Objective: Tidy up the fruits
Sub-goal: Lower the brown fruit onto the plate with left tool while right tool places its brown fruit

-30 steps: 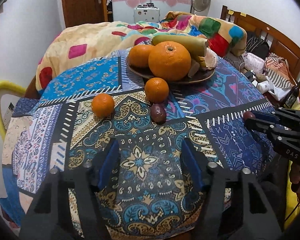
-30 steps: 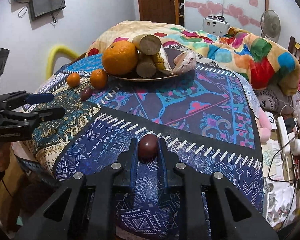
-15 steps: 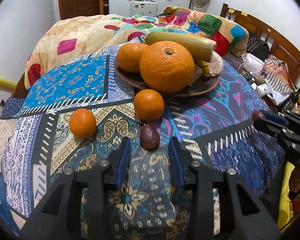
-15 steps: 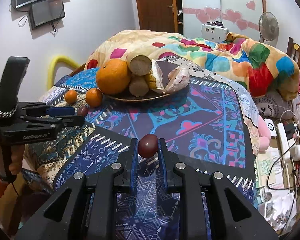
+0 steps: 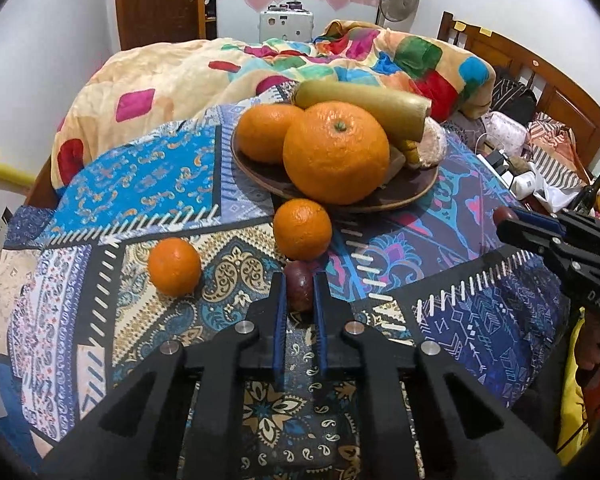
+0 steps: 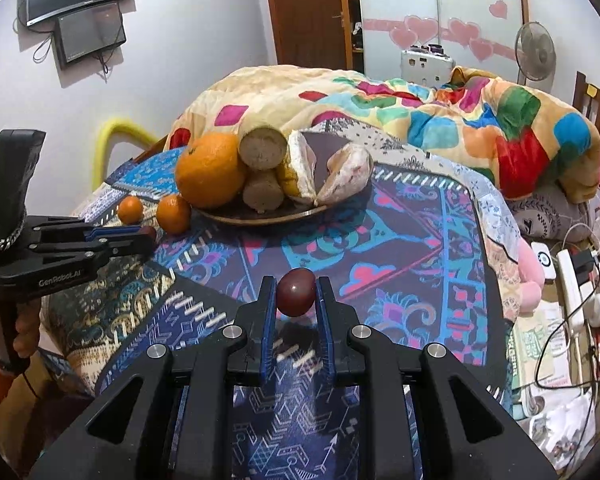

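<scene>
On the patterned tabletop (image 5: pixel 148 184), just in front of the fruit plate (image 5: pixel 400 196), the left claw (image 5: pixel 300 288) was clamped on a dark plum (image 5: pixel 299 286) right beside a small orange (image 5: pixel 302 229). The right claw (image 6: pixel 296 292) was holding another plum (image 6: pixel 295 291) up off the cloth, well apart from the plate.

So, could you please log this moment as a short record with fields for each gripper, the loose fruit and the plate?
left gripper: closed around a dark purple fruit on the patterned cloth
right gripper: holding a second dark purple fruit above the cloth
loose fruit: two small oranges on the cloth
plate: two large oranges, cut pieces behind them
</scene>
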The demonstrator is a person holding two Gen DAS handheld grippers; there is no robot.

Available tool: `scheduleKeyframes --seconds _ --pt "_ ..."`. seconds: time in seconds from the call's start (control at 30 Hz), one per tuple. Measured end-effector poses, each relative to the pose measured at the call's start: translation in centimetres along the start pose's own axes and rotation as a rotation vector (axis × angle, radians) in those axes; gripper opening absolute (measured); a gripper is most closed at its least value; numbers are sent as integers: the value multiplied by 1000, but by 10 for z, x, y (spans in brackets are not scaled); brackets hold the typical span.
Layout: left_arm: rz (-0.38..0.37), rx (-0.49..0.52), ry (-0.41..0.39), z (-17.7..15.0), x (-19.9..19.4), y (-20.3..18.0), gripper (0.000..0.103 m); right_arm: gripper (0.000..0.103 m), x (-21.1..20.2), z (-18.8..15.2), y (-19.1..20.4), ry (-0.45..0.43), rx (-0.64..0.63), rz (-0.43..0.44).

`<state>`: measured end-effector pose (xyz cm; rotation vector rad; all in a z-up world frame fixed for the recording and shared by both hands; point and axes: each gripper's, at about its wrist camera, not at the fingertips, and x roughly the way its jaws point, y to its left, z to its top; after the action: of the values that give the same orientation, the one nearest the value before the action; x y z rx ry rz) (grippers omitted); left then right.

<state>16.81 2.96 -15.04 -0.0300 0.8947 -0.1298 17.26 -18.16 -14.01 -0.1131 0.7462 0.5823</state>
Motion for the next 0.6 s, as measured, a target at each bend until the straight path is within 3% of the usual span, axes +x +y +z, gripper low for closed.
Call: scheduleKeyframes --seconds 0.3,0.6 --pt "-6 19 -88 33 -25 -4 12 18 -9 30 -1 -68 -30 -23" --pt "-16 45 -160 74 -23 -9 12 18 -2 62 -3 -120 -62 -47"
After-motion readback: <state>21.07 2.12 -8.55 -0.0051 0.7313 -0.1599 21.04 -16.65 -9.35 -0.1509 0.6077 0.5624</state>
